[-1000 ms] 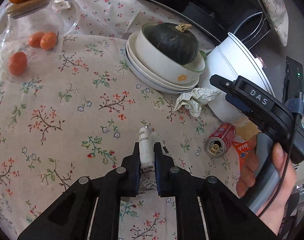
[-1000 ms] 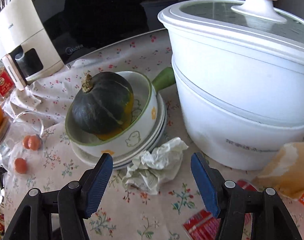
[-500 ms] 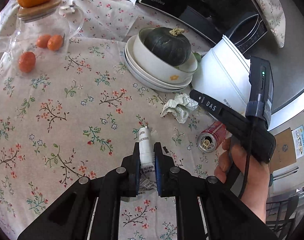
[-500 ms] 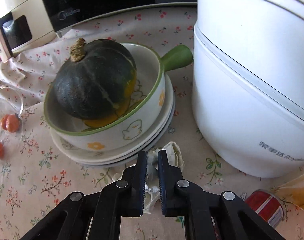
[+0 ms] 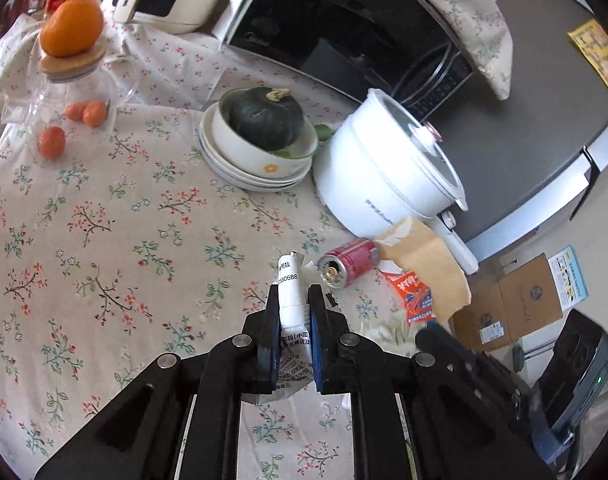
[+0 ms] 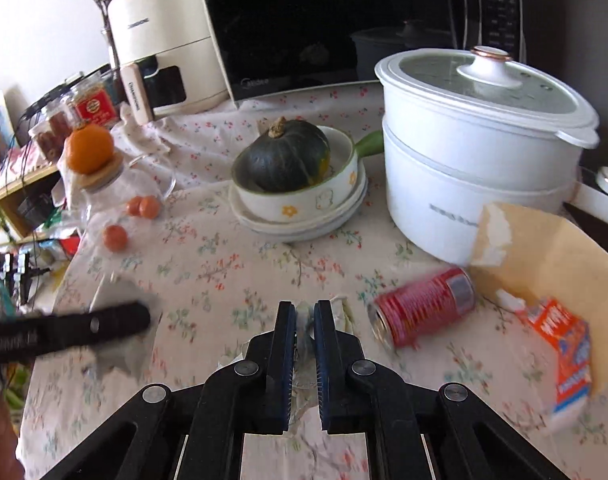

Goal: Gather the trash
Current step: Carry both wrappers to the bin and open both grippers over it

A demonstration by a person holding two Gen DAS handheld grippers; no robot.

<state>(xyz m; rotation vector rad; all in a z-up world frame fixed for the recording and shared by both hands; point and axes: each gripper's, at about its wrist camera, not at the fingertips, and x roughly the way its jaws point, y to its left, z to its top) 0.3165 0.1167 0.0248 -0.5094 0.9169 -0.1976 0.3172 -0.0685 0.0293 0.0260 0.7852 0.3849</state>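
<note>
right tool (image 6: pixel 304 320) clamped on crumpled tissue (image 6: pixel 341 312), lifted off table (image 6: pixel 208 264); left tool (image 5: pixel 291 312) clamped on white printed wrapper (image 5: pixel 290 280). both light, soft, crushable: best pinched mid-bulk. red can (image 6: pixel 423 312) on its side, stiff, likely to roll.

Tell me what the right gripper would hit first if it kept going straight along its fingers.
Probably bare tablecloth just beyond the crumpled tissue that the right gripper holds; the red can lies off to the right. Depth is uncertain.
</note>
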